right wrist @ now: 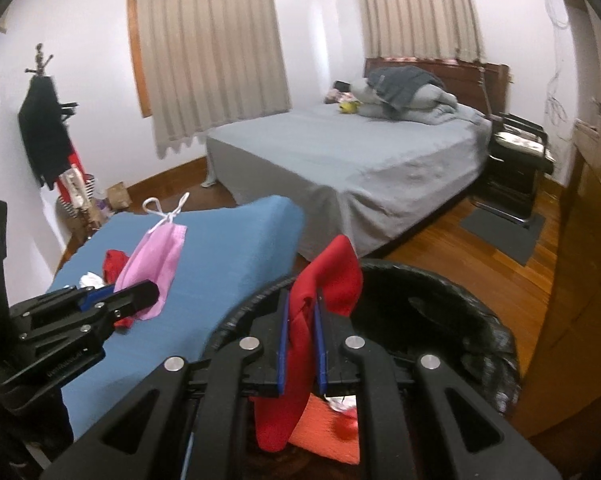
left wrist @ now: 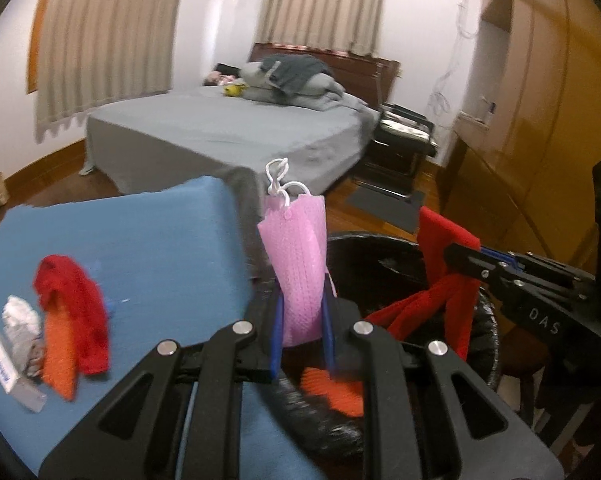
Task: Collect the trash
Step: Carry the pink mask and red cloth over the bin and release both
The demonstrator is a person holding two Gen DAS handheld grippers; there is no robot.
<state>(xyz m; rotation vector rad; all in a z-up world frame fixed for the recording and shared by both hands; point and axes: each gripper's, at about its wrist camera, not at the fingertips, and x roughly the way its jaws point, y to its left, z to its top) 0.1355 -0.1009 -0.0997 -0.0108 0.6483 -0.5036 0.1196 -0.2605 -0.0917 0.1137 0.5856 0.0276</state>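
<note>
My left gripper (left wrist: pixel 300 304) is shut on a pink face mask (left wrist: pixel 298 264) whose white ear loops stick up; it hangs at the rim of a black-lined trash bin (left wrist: pixel 380 264). The same left gripper (right wrist: pixel 148 294) and pink mask (right wrist: pixel 156 256) show at the left of the right wrist view. My right gripper (right wrist: pixel 302 308) is shut on a red cloth (right wrist: pixel 328 276) over the trash bin (right wrist: pixel 440 300); that right gripper (left wrist: pixel 452 250) and red cloth (left wrist: pixel 436 280) appear from the left wrist. Orange and red scraps (right wrist: pixel 324 428) lie inside the bin.
On the blue-covered table (left wrist: pixel 160 240) lie a red cloth (left wrist: pixel 76 300), an orange scrap (left wrist: pixel 58 356), a crumpled tissue (left wrist: pixel 20 320) and a small white box (left wrist: pixel 0 356). A grey bed (right wrist: pixel 360 160) stands behind, a wooden wardrobe (right wrist: pixel 588 240) right, a coat rack (right wrist: pixel 44 132) left.
</note>
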